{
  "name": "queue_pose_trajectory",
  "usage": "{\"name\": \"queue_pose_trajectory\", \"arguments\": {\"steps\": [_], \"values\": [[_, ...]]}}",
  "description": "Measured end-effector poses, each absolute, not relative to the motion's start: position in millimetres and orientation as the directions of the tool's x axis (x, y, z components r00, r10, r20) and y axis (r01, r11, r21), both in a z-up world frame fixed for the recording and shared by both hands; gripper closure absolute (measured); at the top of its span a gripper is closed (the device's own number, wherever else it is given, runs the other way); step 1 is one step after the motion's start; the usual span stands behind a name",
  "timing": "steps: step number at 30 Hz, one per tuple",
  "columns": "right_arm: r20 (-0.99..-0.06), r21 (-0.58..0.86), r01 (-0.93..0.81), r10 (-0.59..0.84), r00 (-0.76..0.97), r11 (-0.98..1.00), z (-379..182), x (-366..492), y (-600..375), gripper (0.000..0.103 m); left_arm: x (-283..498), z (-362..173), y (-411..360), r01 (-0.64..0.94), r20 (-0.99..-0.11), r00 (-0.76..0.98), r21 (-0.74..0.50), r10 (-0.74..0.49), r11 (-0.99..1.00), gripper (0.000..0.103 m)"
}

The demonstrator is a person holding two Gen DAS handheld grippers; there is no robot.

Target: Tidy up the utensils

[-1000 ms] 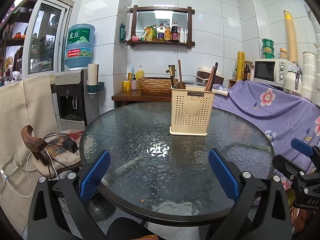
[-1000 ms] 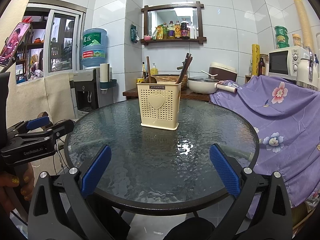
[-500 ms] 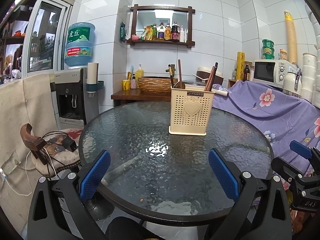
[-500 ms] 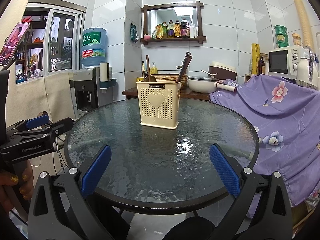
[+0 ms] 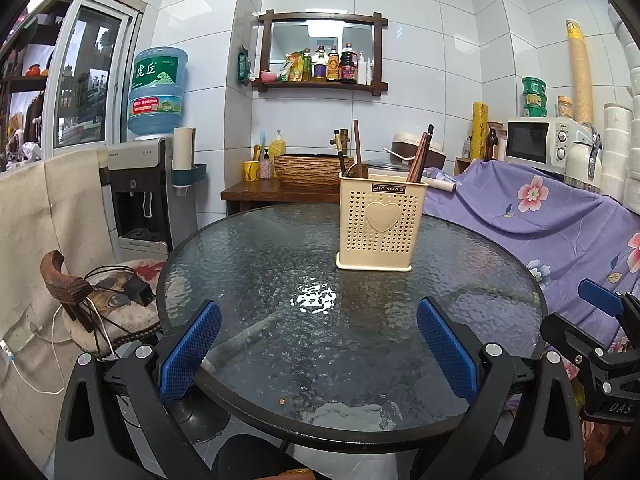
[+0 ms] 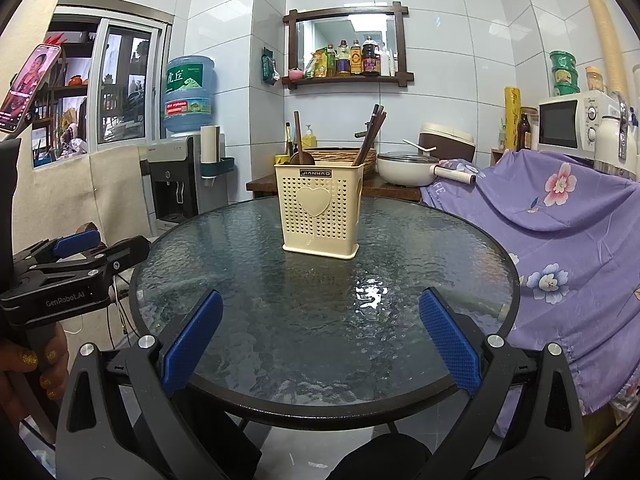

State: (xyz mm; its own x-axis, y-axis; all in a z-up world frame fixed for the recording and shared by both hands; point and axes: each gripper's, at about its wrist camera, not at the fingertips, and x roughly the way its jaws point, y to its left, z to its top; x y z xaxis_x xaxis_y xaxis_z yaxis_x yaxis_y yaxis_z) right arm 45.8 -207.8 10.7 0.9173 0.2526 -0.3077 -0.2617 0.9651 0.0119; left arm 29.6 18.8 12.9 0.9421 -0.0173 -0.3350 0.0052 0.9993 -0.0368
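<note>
A cream perforated utensil holder with a heart on its front stands upright on the round glass table. It holds a wooden spoon on its left side and dark chopsticks on its right. It also shows in the right wrist view, with the spoon and chopsticks. My left gripper is open and empty, over the table's near edge. My right gripper is open and empty, also at the near edge, well short of the holder.
A purple flowered cloth covers furniture to the right. A water dispenser and a stool with cables stand to the left. A wooden side table with a basket is behind. The left gripper shows in the right wrist view.
Both grippers have barely shifted; the view drifted very slightly. Nothing was taken hold of or let go.
</note>
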Motion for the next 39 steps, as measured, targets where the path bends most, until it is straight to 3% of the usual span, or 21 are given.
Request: {"name": "queue_pose_trajectory", "arguments": {"steps": [39], "values": [[-0.319,0.012,-0.268,0.258,0.912,0.963,7.5,48.4,-205.9,0.006,30.4,14.2,18.3,0.006,-0.334,0.942,-0.027,-0.015,1.0,0.007]]}}
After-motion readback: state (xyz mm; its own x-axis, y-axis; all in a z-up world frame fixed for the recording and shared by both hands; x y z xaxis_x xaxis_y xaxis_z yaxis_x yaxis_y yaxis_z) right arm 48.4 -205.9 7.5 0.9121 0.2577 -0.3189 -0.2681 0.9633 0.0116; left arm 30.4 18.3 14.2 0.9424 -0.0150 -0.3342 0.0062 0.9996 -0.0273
